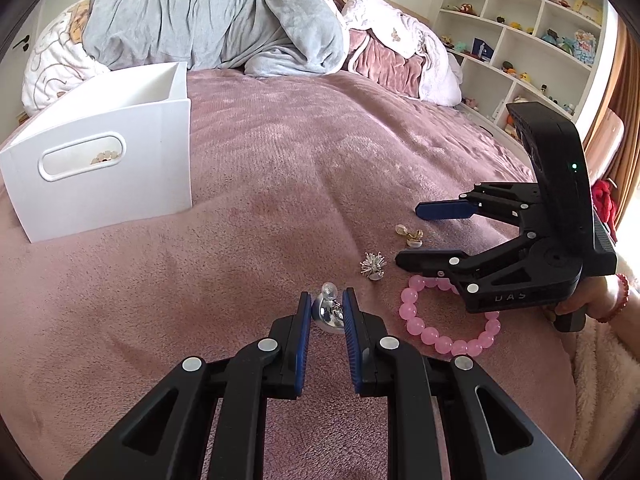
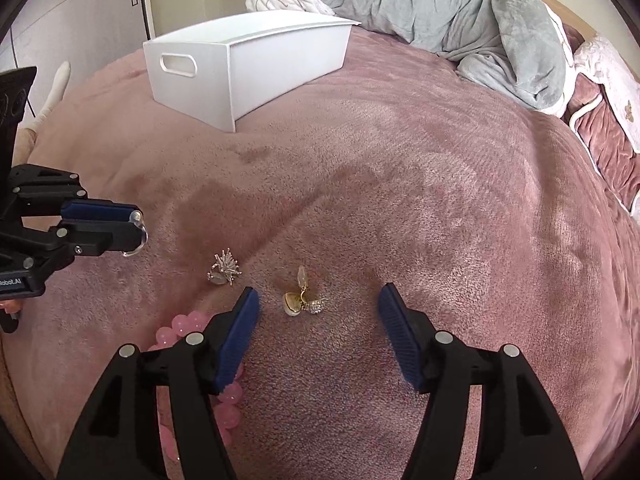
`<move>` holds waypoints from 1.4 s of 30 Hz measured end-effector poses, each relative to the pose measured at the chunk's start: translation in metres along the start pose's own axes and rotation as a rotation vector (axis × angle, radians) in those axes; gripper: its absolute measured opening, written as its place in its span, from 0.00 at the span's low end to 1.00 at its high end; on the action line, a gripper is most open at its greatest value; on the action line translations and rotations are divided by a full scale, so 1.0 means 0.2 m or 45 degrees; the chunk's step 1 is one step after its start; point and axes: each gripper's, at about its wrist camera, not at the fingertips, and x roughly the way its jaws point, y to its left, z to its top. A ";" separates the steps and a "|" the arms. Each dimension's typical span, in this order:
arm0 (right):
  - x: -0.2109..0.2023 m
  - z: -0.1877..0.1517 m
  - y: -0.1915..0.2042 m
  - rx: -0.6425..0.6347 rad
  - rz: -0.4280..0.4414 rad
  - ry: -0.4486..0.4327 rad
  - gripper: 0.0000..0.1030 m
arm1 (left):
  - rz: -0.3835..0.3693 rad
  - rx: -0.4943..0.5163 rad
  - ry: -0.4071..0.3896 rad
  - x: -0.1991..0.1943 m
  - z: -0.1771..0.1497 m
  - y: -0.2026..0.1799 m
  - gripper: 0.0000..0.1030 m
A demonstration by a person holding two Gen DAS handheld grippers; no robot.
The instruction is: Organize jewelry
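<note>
silver earring [image 1: 329, 312] clamped between left fingers [image 1: 305, 320]

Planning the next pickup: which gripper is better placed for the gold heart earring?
Right. The right gripper hangs open just short of the gold heart earring; the left gripper is shut on a silver clear-bead earring.

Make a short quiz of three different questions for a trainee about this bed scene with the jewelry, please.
1. True or false: the left gripper is shut on the silver earring.
2. Which piece lies between the right gripper's open jaws? A) pink bead bracelet B) gold earring C) spiky silver brooch
3. Fill in: the white box stands on the ____ blanket.

Key: 1 true; 2 B; 3 pink.
</note>
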 end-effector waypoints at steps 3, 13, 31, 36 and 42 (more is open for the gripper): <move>0.00 0.00 -0.03 0.034 0.021 0.002 0.51 | -0.001 -0.008 0.005 0.01 0.00 0.01 0.20; -0.04 -0.03 -0.06 0.092 0.025 -0.014 0.19 | -0.010 -0.014 0.012 0.03 -0.01 0.01 0.20; -0.27 0.18 -0.11 0.149 0.048 -0.218 0.18 | 0.136 0.001 -0.139 -0.22 0.21 0.13 0.20; -0.32 0.34 -0.10 0.132 0.074 -0.283 0.18 | 0.193 0.011 -0.167 -0.33 0.35 0.23 0.20; -0.36 0.60 -0.03 0.076 0.090 -0.374 0.18 | 0.231 -0.031 -0.189 -0.42 0.54 0.41 0.20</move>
